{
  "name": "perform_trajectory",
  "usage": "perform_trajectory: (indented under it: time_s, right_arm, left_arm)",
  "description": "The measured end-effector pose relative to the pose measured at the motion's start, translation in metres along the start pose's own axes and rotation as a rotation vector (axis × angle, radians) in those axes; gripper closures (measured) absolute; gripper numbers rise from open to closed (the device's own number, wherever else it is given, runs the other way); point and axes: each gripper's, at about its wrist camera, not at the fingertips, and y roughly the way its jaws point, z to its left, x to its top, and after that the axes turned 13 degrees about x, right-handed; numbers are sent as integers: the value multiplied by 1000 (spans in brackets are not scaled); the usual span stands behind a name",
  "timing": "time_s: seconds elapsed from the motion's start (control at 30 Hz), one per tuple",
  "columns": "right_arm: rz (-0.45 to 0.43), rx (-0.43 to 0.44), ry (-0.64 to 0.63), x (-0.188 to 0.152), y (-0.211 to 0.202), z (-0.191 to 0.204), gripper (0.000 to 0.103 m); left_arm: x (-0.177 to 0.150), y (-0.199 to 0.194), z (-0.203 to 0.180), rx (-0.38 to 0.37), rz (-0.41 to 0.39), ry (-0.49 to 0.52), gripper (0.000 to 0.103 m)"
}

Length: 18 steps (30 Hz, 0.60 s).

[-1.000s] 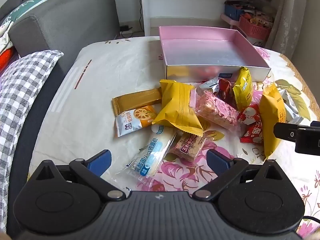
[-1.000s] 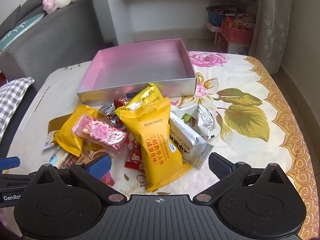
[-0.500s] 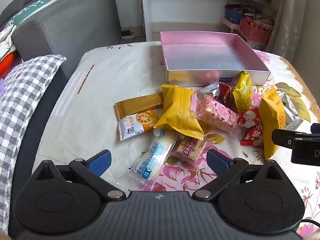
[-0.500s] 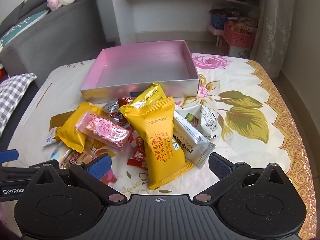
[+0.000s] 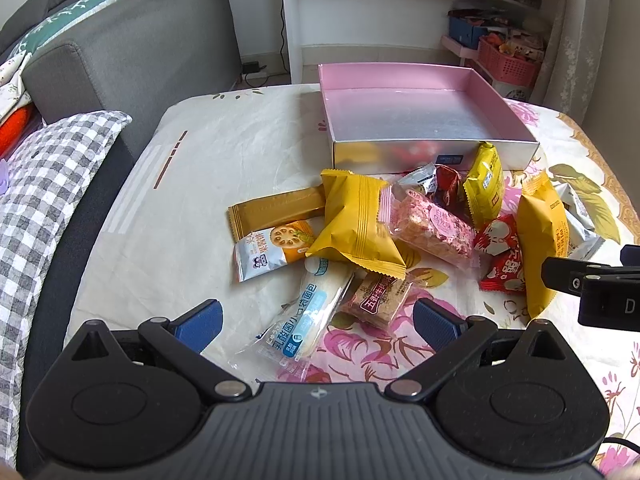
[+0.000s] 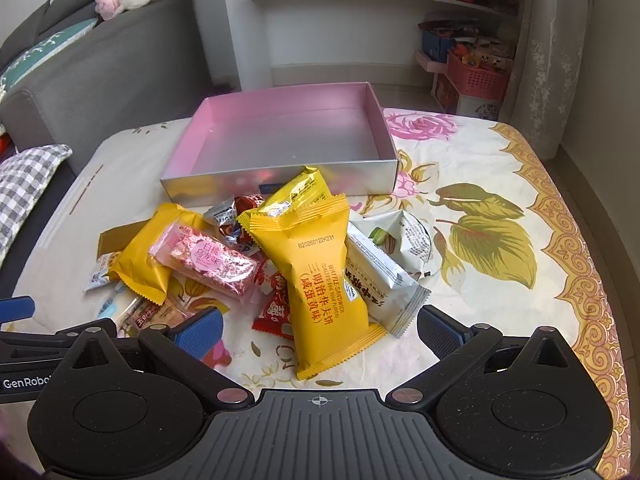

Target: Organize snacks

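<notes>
Snacks in crinkled wrappers lie heaped on our floral tablecloth (image 6: 500, 160), just in front of the shallow pink-lined silver box (image 6: 288, 136). Our left gripper (image 5: 318, 322) hovers spread wide over a clear-wrapped white bun (image 5: 308, 308). Our right gripper (image 6: 318, 330) gapes empty around a tall yellow waffle-sandwich packet (image 6: 320, 280).

A grey fabric sofa (image 5: 132, 48) stood at the left with a checked grey-and-white cushion (image 5: 44, 184). White wooden shelves (image 6: 360, 20) lined the far wall, pink plastic baskets (image 6: 478, 76) beside a sheer lace curtain (image 6: 548, 52). Daylight filled the room.
</notes>
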Motion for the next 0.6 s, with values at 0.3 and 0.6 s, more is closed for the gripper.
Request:
perform_trajectory:
  time_s: [0.3, 0.6]
  right_arm:
    - [0, 0, 0, 0, 0, -1, 0]
    - [1, 0, 1, 0, -1, -2, 0]
  left_arm:
    - [-1, 0, -1, -3, -1, 1, 1]
    - [0, 0, -2, -6, -6, 0, 1]
